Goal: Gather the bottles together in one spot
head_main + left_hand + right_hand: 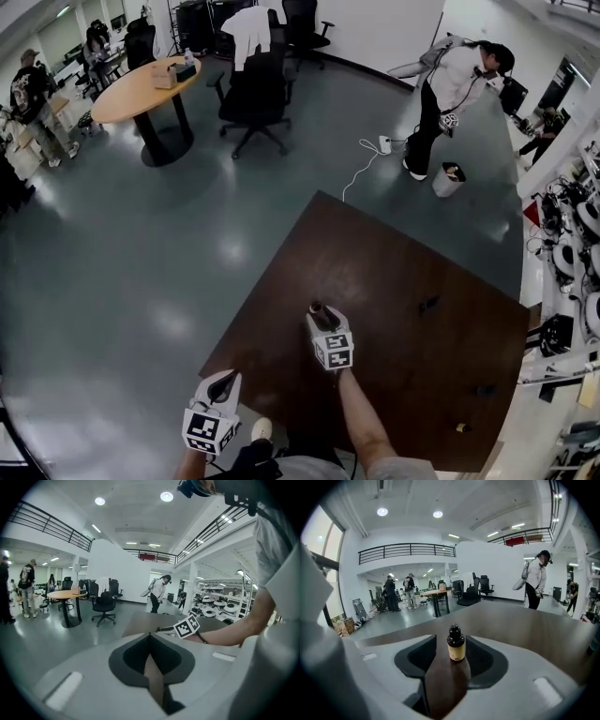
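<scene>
Dark brown wood makes up the tabletop, and on it the gathering looks barely begun. One small amber bottle with a black cap stands upright left of the tabletop's middle, between the fingers of the right gripper. Those fingers stand apart, with a gap on each side of the glass, so nothing is gripped. The left gripper hangs off the near left edge, over the floor, its fingers closed together on nothing.

Small dark things lie scattered towards the right and near right of the tabletop, well apart from one another and from this bottle. They are too small to name, but we judge them to be the remaining bottles. If so, no two stand together and nearly all the work is left.

Between them we see only bare wood, so nothing blocks the way. Far across the floor stand a round table and an office chair, and a person stands beside a bin, all well clear of us.
</scene>
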`<state>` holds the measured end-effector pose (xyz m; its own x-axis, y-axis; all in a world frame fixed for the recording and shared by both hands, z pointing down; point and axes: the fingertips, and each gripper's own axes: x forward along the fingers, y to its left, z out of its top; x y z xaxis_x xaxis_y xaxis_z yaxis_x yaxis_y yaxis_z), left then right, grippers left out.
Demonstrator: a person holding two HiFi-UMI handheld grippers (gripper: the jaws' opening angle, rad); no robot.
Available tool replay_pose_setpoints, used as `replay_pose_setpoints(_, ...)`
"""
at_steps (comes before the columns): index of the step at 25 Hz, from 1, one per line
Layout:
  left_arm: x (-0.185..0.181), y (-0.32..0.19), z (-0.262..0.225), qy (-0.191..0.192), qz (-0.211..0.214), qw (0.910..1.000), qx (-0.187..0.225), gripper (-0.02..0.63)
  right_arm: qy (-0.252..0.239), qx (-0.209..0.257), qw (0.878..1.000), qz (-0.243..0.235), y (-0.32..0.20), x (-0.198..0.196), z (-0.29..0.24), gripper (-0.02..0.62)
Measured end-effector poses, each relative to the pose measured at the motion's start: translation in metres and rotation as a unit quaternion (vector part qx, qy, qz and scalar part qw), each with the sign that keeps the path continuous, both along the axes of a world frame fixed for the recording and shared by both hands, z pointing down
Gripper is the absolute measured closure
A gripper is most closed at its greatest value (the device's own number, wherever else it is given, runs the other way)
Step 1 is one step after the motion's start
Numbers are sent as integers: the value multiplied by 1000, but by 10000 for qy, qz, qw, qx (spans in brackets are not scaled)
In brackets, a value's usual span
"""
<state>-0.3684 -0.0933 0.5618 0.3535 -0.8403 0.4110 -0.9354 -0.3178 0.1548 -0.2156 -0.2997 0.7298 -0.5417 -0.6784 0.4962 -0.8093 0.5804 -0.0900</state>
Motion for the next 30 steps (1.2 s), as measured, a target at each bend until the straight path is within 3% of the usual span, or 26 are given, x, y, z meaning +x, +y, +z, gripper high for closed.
replay_pose_setpoints(10,-4,-2,6,58,-201,9997,-112,606,248,5,9996,151,-17,1,28,408)
replay_pose_setpoints(18,-2,-1,8,77,-210,9997,-123,606,320,78,9994,124,-15,0,30,456)
replay_pose_setpoints(22,-4,-2,5,84,-169,9998,-119,606,281,124,9994,159,-12,-2,18,460)
replay_pose_setpoints(30,10,-3,3,189,122,9997,-109,606,129,165,9984,534,12,30,2,462)
